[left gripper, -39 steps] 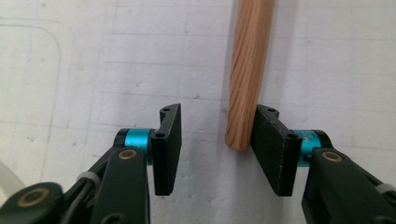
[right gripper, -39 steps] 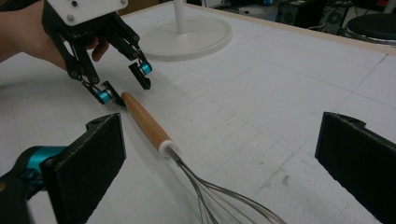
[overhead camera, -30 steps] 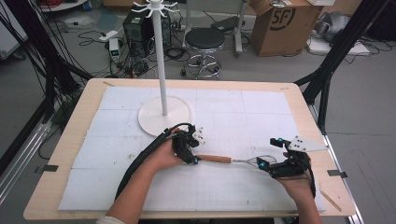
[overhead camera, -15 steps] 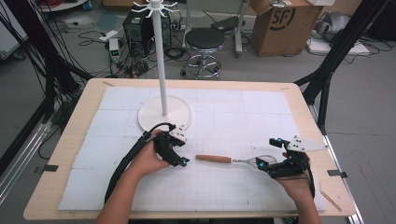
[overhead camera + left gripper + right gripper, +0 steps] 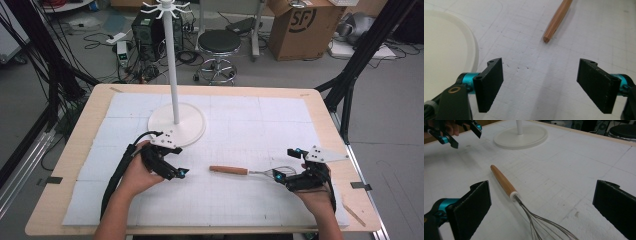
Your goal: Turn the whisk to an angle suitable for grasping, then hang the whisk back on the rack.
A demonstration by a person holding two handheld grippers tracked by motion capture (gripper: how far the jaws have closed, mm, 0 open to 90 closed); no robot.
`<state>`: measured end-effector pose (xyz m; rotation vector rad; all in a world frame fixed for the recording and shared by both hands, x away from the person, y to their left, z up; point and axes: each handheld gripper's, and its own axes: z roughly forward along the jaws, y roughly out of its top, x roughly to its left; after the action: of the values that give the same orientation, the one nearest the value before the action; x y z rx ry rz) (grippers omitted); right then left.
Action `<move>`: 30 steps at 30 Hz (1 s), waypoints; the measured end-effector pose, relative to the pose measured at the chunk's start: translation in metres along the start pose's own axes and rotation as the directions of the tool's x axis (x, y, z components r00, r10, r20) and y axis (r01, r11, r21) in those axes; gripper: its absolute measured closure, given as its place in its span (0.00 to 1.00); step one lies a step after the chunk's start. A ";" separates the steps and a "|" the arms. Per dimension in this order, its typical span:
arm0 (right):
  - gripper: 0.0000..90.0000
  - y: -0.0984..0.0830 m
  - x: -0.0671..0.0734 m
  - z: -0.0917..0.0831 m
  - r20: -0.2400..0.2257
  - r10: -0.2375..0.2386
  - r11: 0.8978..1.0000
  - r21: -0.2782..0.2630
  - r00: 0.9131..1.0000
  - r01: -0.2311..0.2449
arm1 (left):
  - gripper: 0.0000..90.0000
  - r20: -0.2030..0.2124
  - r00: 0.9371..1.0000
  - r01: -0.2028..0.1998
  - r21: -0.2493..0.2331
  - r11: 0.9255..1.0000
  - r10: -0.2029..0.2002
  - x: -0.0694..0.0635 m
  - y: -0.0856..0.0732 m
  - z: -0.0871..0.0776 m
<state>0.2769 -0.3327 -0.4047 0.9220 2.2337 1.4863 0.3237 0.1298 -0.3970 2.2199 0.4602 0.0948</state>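
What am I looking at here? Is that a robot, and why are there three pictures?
No robot: a person sits at a table and holds a hand tool, called a gripper, in each hand. Each gripper has two black fingers that pinch things.

The high view looks down from above. It shows the left gripper and the right gripper, with forearms coming in from the bottom.

The other two pictures come from small cameras riding on the grippers, looking along their own fingers.

On the white mat lies a whisk with a wooden handle. Farther back stands a white stand, a pole on a round base.

Nothing is held: both grippers are open. The whisk's wire end lies between the right gripper's fingers; the left gripper is beside the handle's tip, apart from it.
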 end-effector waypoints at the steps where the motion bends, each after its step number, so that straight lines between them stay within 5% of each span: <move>1: 0.00 0.001 0.000 0.000 0.000 0.000 1.000 0.000 1.000 0.000 | 0.22 0.003 1.000 0.007 -0.011 1.000 -0.007 0.000 -0.002 -0.004; 10: 0.00 0.002 0.003 0.004 0.002 -0.006 1.000 0.013 1.000 0.006 | 0.11 -0.019 0.999 0.030 -0.112 0.993 -0.033 0.003 -0.009 -0.035; 16: 0.00 0.002 0.004 0.004 -0.004 -0.009 1.000 0.012 1.000 0.009 | 0.02 -0.046 0.998 0.025 -0.134 0.991 -0.031 0.003 -0.009 -0.041; 30: 0.00 0.010 0.003 0.008 -0.001 -0.009 1.000 0.026 1.000 0.009 | 0.02 -0.055 0.998 0.027 -0.170 0.985 -0.036 0.006 -0.016 -0.050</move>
<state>0.2831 -0.3225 -0.3985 0.9178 2.2601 1.4577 0.3140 0.1775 -0.3778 2.0464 0.5004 0.1759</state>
